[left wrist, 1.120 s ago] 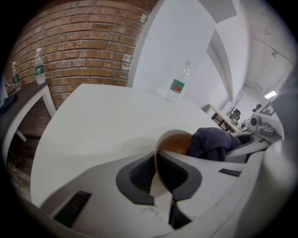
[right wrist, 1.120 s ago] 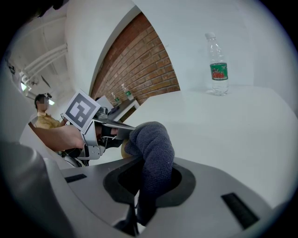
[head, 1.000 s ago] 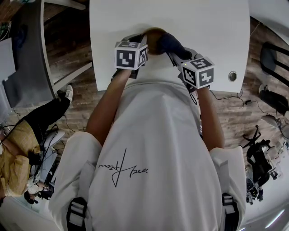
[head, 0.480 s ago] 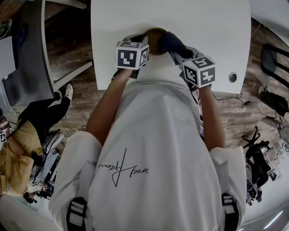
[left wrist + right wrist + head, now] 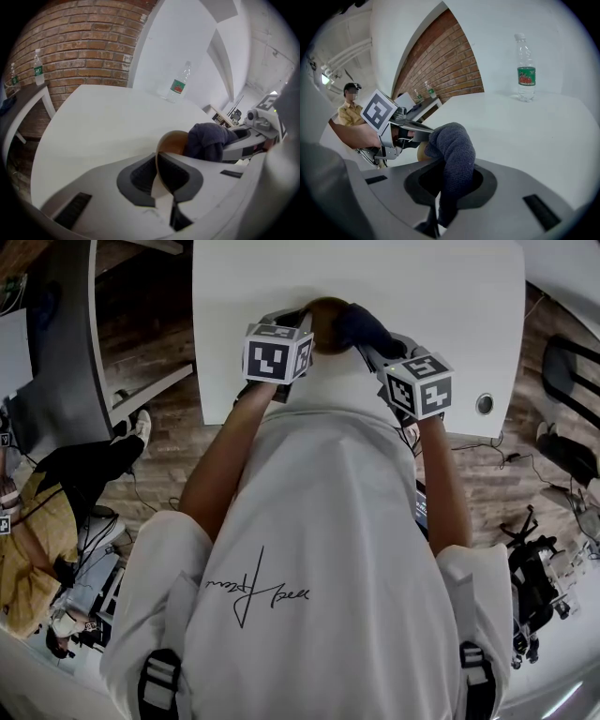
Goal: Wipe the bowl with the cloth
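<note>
At the white table [image 5: 422,296], the left gripper [image 5: 161,169] clamps the rim of a tilted brown round bowl [image 5: 174,142]. The right gripper [image 5: 447,183] pinches a dark grey-blue knitted cloth [image 5: 452,145], which is pressed into the bowl. A clear plastic bottle [image 5: 525,68] stands beyond; its green-and-red label is unreadable.

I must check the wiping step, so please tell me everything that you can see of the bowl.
The bowl is small, round and brown, with a smooth surface, perhaps wood. It is tilted up on its edge over the white table. The left gripper is shut on its thin rim. The dark blue-grey cloth, held by the right gripper, presses against its open side.
</note>
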Available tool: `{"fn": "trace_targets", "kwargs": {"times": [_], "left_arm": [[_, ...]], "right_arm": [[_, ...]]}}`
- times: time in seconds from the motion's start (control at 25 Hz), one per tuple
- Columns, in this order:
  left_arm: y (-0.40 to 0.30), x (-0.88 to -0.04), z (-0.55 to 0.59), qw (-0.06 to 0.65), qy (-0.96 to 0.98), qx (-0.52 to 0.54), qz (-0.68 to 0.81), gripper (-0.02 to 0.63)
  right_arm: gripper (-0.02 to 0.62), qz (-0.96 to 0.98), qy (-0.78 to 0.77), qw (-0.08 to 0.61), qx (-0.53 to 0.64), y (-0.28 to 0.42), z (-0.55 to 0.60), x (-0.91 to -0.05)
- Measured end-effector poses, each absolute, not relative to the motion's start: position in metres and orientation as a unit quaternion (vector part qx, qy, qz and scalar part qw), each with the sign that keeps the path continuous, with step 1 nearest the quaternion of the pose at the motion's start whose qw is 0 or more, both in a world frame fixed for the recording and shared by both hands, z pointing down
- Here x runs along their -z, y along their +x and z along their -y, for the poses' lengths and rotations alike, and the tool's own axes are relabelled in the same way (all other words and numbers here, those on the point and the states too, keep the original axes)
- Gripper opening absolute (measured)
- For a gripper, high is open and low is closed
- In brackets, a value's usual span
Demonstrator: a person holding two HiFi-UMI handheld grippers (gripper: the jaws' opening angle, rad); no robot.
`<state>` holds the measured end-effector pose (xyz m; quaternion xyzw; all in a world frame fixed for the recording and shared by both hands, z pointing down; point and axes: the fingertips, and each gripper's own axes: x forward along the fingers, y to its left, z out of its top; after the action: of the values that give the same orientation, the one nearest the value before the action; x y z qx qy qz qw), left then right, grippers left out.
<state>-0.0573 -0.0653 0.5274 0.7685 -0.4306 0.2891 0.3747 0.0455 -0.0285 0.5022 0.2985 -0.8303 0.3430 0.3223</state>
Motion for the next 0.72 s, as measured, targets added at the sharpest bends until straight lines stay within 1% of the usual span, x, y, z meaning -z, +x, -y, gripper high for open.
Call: {"fn": "trace_targets", "kwargs": {"times": [0.72], "left_arm": [[-0.0565,-0.5261,0.0624,0.375,0.770,-0.288,0.428,0.009]], "right_arm": [[0.037,0.837,0.278,0.344,-0.321,0.0455,0.0341,-0.5001]]}}
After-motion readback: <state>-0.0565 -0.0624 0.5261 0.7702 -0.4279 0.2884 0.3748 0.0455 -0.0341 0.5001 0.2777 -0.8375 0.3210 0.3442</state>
